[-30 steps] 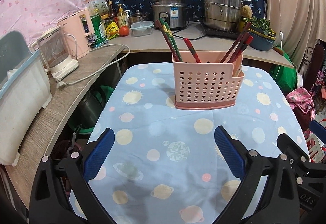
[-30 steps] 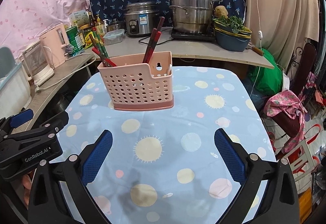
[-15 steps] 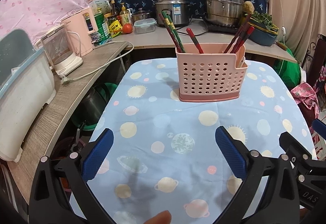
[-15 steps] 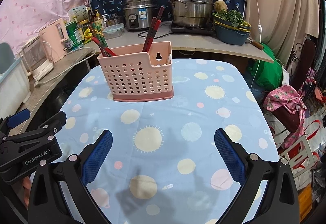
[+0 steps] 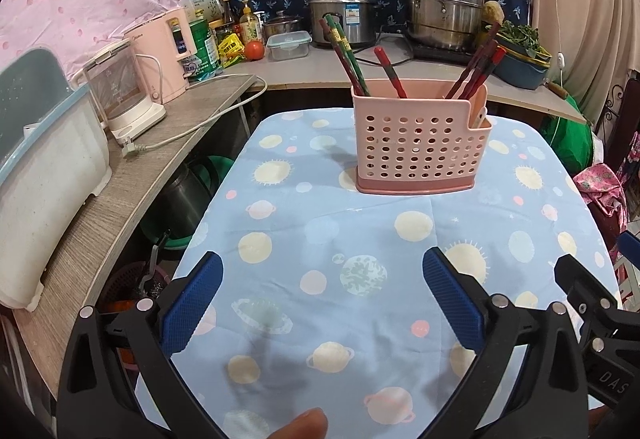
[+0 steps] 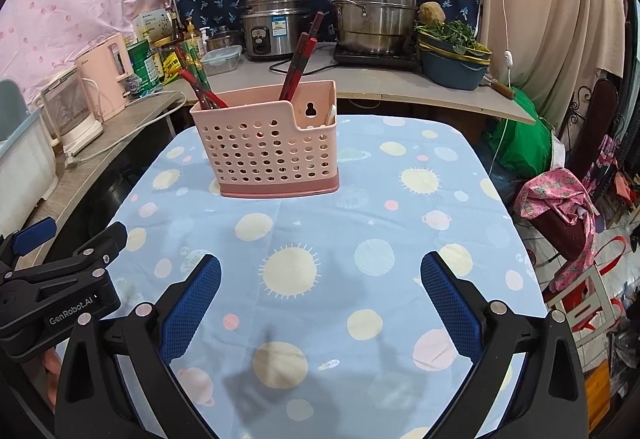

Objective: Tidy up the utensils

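Note:
A pink perforated utensil basket point(image 5: 420, 143) point(image 6: 268, 151) stands upright on the blue planet-print tablecloth point(image 5: 360, 239) point(image 6: 320, 239). Red and green chopsticks point(image 5: 344, 51) point(image 6: 302, 59) lean out of its compartments, and a white spoon point(image 5: 480, 117) point(image 6: 330, 115) shows in the low side pocket. My left gripper point(image 5: 324, 295) is open, low over the near cloth, well short of the basket. My right gripper point(image 6: 320, 291) is open too, beside it, with nothing between its fingers. The left gripper's body point(image 6: 60, 291) shows at the right wrist view's left edge.
A counter wraps the left and back, carrying a glass kettle point(image 5: 116, 95), pink kettle point(image 5: 164, 55), rice cooker point(image 5: 344, 15), steel steamer point(image 5: 444, 7) and a bowl of greens point(image 6: 452, 55). A white bin point(image 5: 44, 179) sits at left. A fingertip point(image 5: 304, 427) shows bottom centre.
Both grippers have drawn back and risen a little; the basket looks smaller and farther off. A fingertip has come into the bottom of the left wrist view. Jaws stay open.

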